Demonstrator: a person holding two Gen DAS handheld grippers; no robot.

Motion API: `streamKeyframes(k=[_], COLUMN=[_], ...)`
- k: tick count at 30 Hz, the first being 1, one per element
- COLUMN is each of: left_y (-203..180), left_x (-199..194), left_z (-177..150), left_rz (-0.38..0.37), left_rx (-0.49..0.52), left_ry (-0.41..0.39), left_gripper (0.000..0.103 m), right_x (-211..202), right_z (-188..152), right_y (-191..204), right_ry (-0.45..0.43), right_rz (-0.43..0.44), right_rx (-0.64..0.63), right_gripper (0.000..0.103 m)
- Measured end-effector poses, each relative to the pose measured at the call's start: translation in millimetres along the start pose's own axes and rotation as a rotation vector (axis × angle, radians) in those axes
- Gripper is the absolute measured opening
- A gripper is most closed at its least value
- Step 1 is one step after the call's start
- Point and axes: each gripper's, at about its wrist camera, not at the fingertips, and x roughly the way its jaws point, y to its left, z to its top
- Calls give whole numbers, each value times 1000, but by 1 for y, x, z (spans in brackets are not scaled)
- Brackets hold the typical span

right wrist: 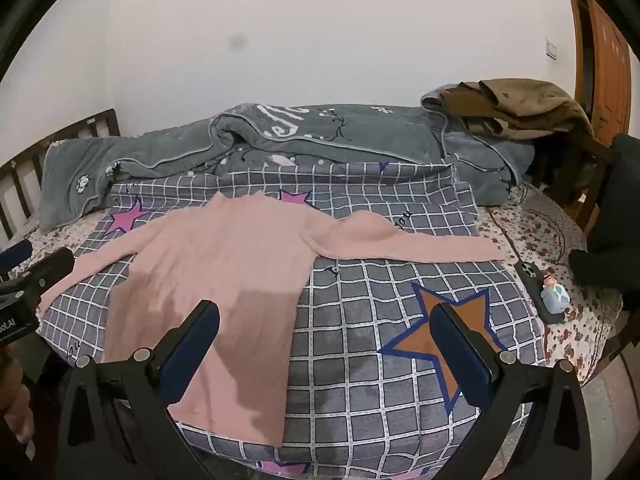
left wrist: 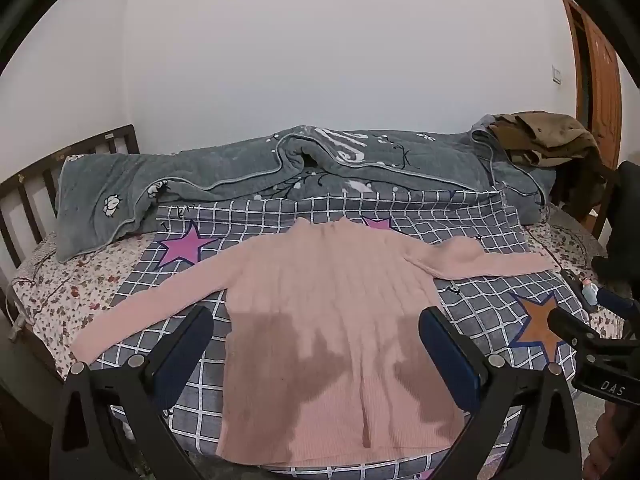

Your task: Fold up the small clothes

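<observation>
Pink sweater (left wrist: 320, 304): ribbed knit, spread flat with its back or front up on the checked cover, collar toward the far wall, hem at the near edge of the bed.
Sleeves: both stretched outward; the one on the view's left (left wrist: 148, 304) slants toward the near left, the other (right wrist: 420, 250) runs straight out to the right.
Checked cover (right wrist: 360, 320): grey cloth with white grid lines and printed stars, one purple (left wrist: 182, 246) beside the collar, one orange (right wrist: 444, 332) to the right of the sweater body.
Left gripper (left wrist: 316, 340): jaws spread wide, holding nothing, poised above the lower body of the sweater; its shadow falls on the knit.
Right gripper (right wrist: 328, 340): jaws likewise spread wide and empty, poised above the sweater's right edge and the bare cover beside it.
Grey blanket (left wrist: 240, 168): bunched along the far side of the bed, against the white wall.
Brown garment (right wrist: 516, 108): heaped on the blanket's right end.
Floral sheet (left wrist: 64, 300): showing around the checked cover.
Phone (right wrist: 532, 288): dark, lying on the sheet at the right, a small figurine (right wrist: 556, 294) resting on it.
Headboard (left wrist: 36, 188): dark slatted wood at the left.
Door (right wrist: 608, 60): brown wood, at the far right.
</observation>
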Motion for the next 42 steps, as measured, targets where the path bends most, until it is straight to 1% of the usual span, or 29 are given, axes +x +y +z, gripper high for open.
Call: streamKeyframes(k=[4,8,27,42], left_y=[2,8,8,7], left_x=[-1,-1,-3,-4], left_z=[-1,-2,-5,-2], left_rz=[1,-4,2,0], left_rx=[-6,-20,-25,-27], left_ry=[-3,-1,-3,-3], left_gripper=[103,103,103,103], right_x=[2,3,2,-8], right_z=[-1,-3,-4,-3], right_y=[0,-1,-3,-3], right_ry=[10,11,8,-6], right_rz=[11,18,17,22], right_rx=[-9,9,27,29], right_gripper=[103,103,103,103])
